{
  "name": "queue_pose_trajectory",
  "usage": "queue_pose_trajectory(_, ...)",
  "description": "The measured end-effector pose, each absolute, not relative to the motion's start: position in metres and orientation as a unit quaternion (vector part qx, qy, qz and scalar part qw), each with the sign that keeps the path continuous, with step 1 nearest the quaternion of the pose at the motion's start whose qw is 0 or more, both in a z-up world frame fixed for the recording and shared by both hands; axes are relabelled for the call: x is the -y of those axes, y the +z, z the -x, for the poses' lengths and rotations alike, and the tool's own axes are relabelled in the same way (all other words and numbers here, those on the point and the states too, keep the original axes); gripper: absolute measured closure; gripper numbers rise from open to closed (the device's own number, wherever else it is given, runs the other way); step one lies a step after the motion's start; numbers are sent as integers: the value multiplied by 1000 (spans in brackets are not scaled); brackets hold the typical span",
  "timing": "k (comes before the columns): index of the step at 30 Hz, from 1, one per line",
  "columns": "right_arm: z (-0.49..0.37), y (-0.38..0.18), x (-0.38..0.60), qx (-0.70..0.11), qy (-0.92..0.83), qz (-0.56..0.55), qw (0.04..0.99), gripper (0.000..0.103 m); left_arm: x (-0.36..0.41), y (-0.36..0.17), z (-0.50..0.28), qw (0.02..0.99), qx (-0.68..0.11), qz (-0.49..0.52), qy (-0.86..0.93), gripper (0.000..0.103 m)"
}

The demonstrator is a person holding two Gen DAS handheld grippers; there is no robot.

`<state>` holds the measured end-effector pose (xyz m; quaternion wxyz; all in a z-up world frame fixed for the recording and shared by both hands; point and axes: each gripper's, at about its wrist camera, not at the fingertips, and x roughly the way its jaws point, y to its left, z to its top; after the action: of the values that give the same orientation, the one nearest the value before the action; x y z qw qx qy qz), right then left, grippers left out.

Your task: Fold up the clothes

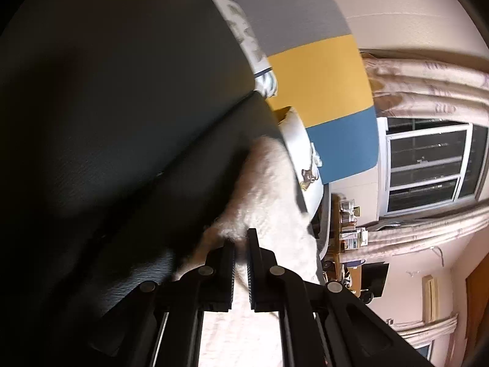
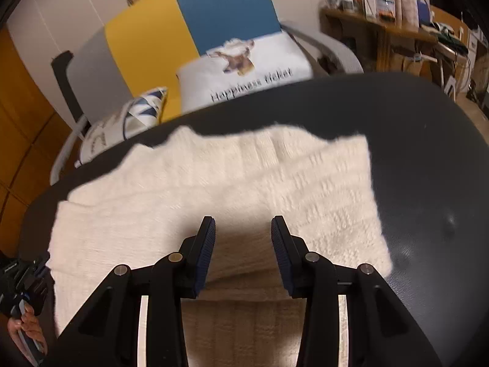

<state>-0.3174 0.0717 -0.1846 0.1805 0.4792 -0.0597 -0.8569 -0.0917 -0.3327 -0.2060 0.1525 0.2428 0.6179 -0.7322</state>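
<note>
Left gripper (image 1: 241, 244) has its black jaws nearly pressed together, pinching an edge of the cream ribbed knit garment (image 2: 214, 183), while the right gripper (image 2: 243, 229) hovers with jaws spread and empty over the middle of that same knit. The garment lies spread, partly doubled over, on the round black leather-look table (image 2: 428, 153), with printed white cushions (image 2: 244, 70) and a grey, yellow and blue panel (image 2: 183, 21) beyond. It looks soft, light and floppy, so I'd take it at an edge or corner.
</note>
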Motion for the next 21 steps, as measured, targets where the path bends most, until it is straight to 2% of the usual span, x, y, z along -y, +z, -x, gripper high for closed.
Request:
queue_pose_trajectory(8,326,-205,-99,165,-833,-486,205,62,343,-219,84,116,-655,-227,-711,98)
queue_pose_trajectory(11,331,-210,-127,264,-814,-473,208,62,343,-221,87,106,-675,-225,-695,87)
queue_pose_trajectory(13,334,-214,-145,317,-801,-466,203,62,342,-222,88,109,-684,-221,-686,85)
queue_pose_trajectory(17,343,-231,-151,353,-766,-486,229,62,341,-220,96,120,-678,-227,-689,83)
queue_pose_trajectory(19,344,-233,-149,349,-766,-487,233,62,341,-216,99,127,-668,-226,-697,83)
queue_pose_trajectory(21,344,-233,-140,331,-769,-490,243,62,338,-208,103,129,-646,-225,-718,98)
